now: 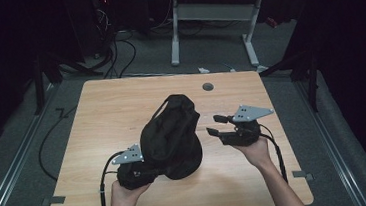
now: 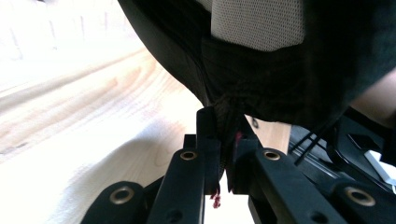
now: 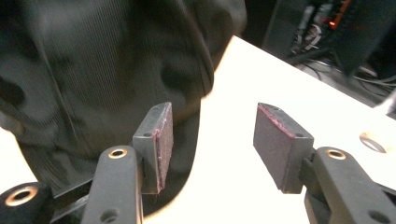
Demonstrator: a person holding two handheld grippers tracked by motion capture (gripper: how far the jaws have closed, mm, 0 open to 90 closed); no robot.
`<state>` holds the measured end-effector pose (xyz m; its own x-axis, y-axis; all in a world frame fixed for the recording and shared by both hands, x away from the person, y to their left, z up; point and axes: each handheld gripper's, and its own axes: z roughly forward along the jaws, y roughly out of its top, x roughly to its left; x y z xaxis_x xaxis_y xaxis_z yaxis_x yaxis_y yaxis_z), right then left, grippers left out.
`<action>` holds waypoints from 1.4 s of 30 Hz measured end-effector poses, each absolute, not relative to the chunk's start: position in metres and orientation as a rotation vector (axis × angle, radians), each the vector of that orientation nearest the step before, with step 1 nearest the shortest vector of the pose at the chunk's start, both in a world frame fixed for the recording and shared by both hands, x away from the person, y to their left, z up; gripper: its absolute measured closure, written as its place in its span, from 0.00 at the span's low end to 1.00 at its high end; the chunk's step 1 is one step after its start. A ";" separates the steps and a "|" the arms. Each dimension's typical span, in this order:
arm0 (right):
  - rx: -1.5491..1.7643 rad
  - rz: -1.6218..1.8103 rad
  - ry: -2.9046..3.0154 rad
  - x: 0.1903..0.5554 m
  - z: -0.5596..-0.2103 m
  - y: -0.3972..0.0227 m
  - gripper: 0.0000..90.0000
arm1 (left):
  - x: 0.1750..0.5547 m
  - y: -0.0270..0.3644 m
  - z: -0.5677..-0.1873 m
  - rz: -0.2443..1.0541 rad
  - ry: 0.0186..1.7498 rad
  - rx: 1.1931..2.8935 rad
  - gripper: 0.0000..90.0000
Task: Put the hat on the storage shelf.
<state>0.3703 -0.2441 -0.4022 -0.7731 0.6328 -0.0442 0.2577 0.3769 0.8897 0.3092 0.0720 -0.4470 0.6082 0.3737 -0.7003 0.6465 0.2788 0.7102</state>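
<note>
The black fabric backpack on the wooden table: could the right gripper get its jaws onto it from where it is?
Probably yes. The right gripper has open jaws facing the black fabric backpack, with nothing between them.

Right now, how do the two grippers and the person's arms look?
Both the left gripper and the right gripper are black, each topped by a grey three-cornered plate and trailing a black cable. The right jaws carry dark pads with reddish edges. The forearms are bare, without sleeves.
</note>
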 end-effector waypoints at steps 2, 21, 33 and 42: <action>0.824 1.315 2.274 0.368 -0.413 -0.248 0.52 | 0.310 0.075 -0.445 -0.213 0.974 1.314 0.95; 1.349 1.087 2.244 0.357 -0.489 -0.295 0.50 | 0.315 0.078 -0.439 -0.113 0.994 1.283 0.95; 1.401 0.918 2.151 0.351 -0.524 -0.298 0.50 | 0.318 0.084 -0.433 -0.055 1.002 1.243 0.95; 1.389 0.899 2.112 0.352 -0.530 -0.295 0.47 | 0.327 0.085 -0.426 -0.003 1.016 1.222 0.95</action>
